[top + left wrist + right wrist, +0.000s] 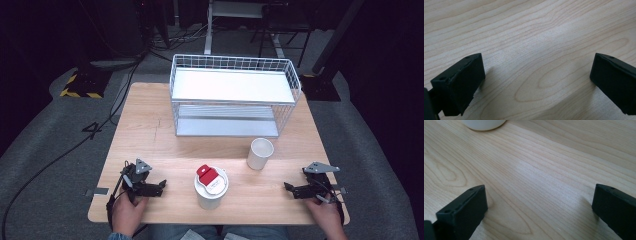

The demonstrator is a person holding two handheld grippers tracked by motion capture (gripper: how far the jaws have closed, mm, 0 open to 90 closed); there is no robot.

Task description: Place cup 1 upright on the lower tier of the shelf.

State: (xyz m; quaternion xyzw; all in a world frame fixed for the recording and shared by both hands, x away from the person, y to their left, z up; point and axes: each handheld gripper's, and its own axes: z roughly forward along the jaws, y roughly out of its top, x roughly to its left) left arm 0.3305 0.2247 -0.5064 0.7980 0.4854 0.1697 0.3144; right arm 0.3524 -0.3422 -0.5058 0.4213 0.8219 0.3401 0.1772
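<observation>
The left hand-held gripper (161, 187) rests on the table (150, 135) with jaws spread wide and empty; the right hand-held gripper (288, 188) likewise. Between them, near the front edge, stands a lidded cup (211, 187). An open cup (260, 153) stands behind it, before the wire rack (235, 95).

In the right gripper view a white cup (484, 123) is cut off by the top edge, leaving just its base. In the high view the person's hands run off the near edge, and the print on the red-and-white lid (210, 177) is too small to read.
</observation>
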